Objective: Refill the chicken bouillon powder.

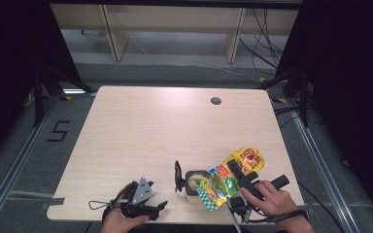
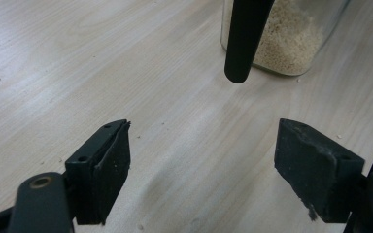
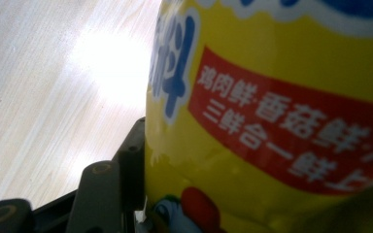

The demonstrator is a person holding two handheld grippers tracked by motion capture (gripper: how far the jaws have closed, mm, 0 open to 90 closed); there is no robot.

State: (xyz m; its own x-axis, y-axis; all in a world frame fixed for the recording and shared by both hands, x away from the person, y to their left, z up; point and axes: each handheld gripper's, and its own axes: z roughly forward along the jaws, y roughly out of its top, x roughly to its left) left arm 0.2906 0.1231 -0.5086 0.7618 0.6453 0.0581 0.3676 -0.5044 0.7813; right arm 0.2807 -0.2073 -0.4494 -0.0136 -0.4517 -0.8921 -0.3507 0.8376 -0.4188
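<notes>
The right tool (image 1: pixel 238 180) is clamped on a yellow seasoning bag (image 1: pixel 230 178), which lies tilted near the front edge of the surface (image 1: pixel 145 126), right of centre; the bag's lower end, with a green checked strip, hangs over the open mouth of a glass jar (image 1: pixel 193 183); the bag's upper end points toward the right edge. In the right gripper view the bag (image 3: pixel 281 111) sits hard against the left jaw, its red band with white print and blue lettering close to the lens; the other jaw is hidden behind the bag. The jar stands close to the front edge, just left of the bag and touching it; in the left gripper view the jar (image 2: pixel 291 43) shows pale grains inside, and a black handle-like bar (image 2: pixel 245 39) hangs in front of it; from the high view a dark lid-like part (image 1: pixel 178 176) stands upright at the jar's left side. The left tool (image 1: pixel 148 206) rests near the front edge, toward the front left corner, well apart from the jar; its jaws stand wide apart with nothing between them; the left tool (image 2: pixel 201 170) in its own view faces bare wood between the pads. The person's hands come in over the front edge.
</notes>
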